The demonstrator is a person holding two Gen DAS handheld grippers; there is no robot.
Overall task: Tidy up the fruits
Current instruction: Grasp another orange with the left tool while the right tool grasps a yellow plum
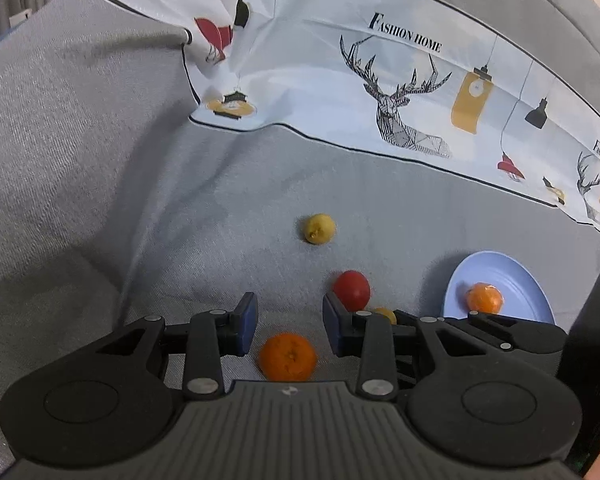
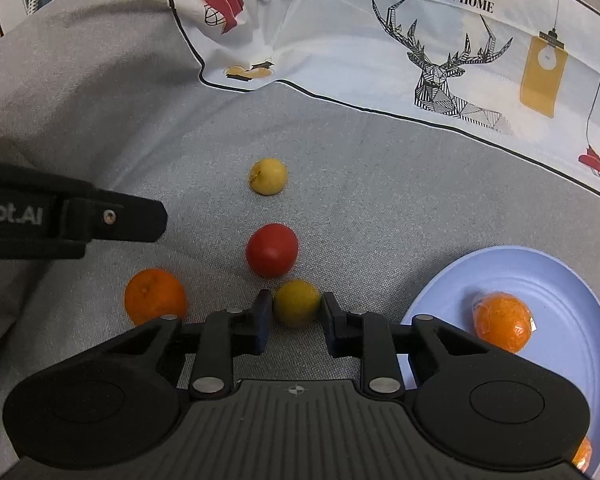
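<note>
My left gripper hangs open over a bare orange on the grey cloth. The orange shows between the fingers, with a small gap at each pad. In the right wrist view this orange rests on the cloth below the left tool's black body. My right gripper is shut on a small yellow fruit, both pads against its sides. A red fruit lies just beyond it, and a second yellow fruit farther back. The light blue plate at the right holds a wrapped orange.
A white printed cloth with deer and lamp drawings covers the back. Grey fabric rises in folds at the left. Another orange piece peeks out at the plate's near edge. The plate sits right of the left gripper.
</note>
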